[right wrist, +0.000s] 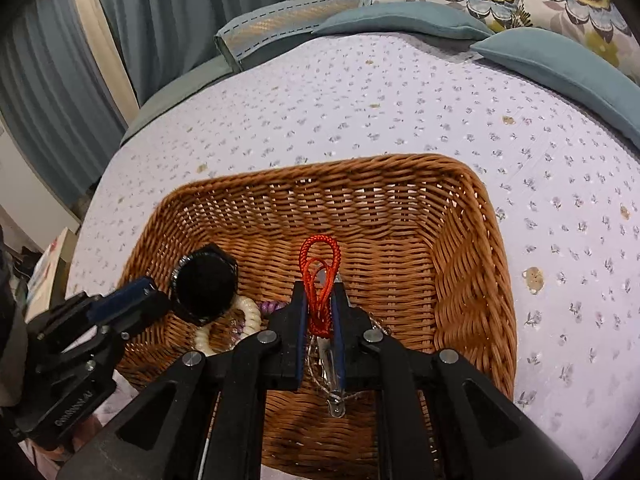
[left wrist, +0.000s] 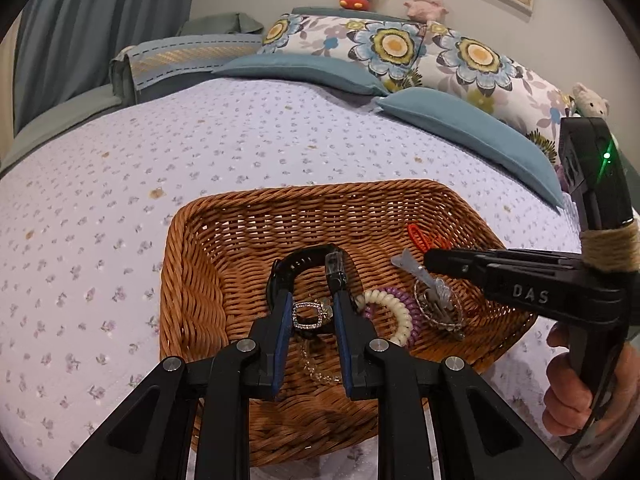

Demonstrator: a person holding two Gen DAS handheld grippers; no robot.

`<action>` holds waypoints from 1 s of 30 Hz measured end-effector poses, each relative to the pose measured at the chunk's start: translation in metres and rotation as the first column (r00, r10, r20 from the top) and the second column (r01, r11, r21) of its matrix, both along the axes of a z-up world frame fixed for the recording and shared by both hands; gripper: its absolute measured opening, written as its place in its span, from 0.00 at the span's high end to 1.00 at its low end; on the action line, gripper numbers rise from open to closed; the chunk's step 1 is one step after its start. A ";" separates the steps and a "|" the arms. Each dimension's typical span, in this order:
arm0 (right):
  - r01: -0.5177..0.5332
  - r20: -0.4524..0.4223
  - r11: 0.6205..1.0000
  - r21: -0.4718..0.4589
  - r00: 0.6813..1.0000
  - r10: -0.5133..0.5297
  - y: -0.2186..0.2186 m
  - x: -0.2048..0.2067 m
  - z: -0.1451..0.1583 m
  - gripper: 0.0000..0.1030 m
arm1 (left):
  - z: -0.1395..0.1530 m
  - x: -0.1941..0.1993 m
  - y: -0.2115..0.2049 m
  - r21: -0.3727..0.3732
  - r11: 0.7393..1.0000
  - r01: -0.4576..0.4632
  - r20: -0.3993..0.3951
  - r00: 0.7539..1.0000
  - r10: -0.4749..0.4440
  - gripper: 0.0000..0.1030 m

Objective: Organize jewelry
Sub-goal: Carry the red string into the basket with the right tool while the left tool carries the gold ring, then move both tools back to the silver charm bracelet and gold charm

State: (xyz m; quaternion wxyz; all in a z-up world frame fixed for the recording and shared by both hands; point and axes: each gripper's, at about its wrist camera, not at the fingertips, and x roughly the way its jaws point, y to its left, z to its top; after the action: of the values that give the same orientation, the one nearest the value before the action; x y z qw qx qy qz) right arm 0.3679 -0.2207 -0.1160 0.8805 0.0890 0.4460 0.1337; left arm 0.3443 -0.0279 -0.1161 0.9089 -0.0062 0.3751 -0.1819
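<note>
Jewelry lying in one wicker basket [left wrist: 192, 280] on the bed [left wrist: 100, 200], two hand-held grippers working over it.

Left hand-held gripper [left wrist: 310, 280] is hovering with jaws apart around one black watch [left wrist: 296, 264], with one rhinestone buckle [left wrist: 306, 314] and a bead chain [left wrist: 316, 368] lying between its fingers; just right, two spiral hair ties, one cream [left wrist: 394, 312] and one purple [left wrist: 404, 300], are lying touching, then one silvery clip and bangle cluster [left wrist: 438, 304]. Right hand-held gripper [right wrist: 320, 300] is clamping one red cord loop [right wrist: 320, 264], a silvery clip [right wrist: 334, 384] hanging below. Left view is hiding most of that cord behind the right gripper's fingers; right view is showing the watch face [right wrist: 204, 284] and hiding the buckle. Two teal pillows [left wrist: 472, 132] and floral cushions [left wrist: 392, 48] are lying beyond.
</note>
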 end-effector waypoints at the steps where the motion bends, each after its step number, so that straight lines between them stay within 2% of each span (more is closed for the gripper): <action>1: 0.000 -0.002 1.000 -0.001 1.000 0.000 0.001 0.000 0.000 0.87 | 0.001 -0.001 -0.002 0.002 1.000 0.012 0.001 1.000 -0.012 0.79; 3: 0.001 -0.011 1.000 0.005 1.000 -0.001 0.001 0.000 -0.002 0.84 | 0.002 -0.005 -0.003 0.010 1.000 0.029 0.006 1.000 -0.029 0.79; 5: 0.004 -0.021 1.000 0.015 1.000 -0.003 -0.002 0.000 -0.003 0.78 | 0.002 -0.007 -0.001 -0.016 0.999 0.044 -0.011 0.999 -0.045 0.74; 7: 0.008 -0.022 1.000 0.023 1.000 -0.008 -0.005 -0.005 -0.001 0.71 | 0.004 -0.010 0.003 -0.045 0.998 0.042 -0.016 0.999 -0.042 0.57; 8: 0.007 -0.019 1.000 0.028 1.000 -0.007 -0.007 -0.008 0.001 0.66 | 0.007 -0.014 0.007 -0.060 0.998 0.035 -0.009 0.999 -0.035 0.52; 9: 0.009 -0.014 1.000 0.029 1.000 -0.008 -0.009 -0.011 0.003 0.66 | 0.009 -0.016 0.011 -0.075 0.997 0.028 -0.008 1.000 -0.029 0.47; 16: 0.007 0.040 1.000 -0.003 0.999 -0.007 -0.022 -0.055 0.029 0.66 | 0.032 -0.047 0.055 -0.179 0.983 -0.038 -0.002 0.999 0.039 0.47; 25: -0.039 0.111 0.998 -0.050 0.993 0.044 -0.024 -0.128 0.074 0.65 | 0.062 -0.118 0.073 -0.174 0.984 -0.033 0.034 0.999 0.040 0.47; 28: -0.065 0.137 0.995 -0.077 0.988 0.075 -0.018 -0.152 0.086 0.55 | 0.069 -0.141 0.075 -0.182 0.983 -0.026 0.040 0.999 0.034 0.47; 30: -0.077 0.148 0.991 -0.108 0.985 0.093 -0.012 -0.165 0.089 0.52 | 0.071 -0.155 0.075 -0.199 0.980 -0.019 0.033 0.999 0.026 0.47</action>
State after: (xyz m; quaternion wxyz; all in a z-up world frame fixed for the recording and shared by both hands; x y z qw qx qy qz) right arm 0.2031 -0.2325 -0.0273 0.9090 0.0144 0.3867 0.1549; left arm 0.1891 0.0470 -0.0452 0.9123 -0.0977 0.3388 -0.2082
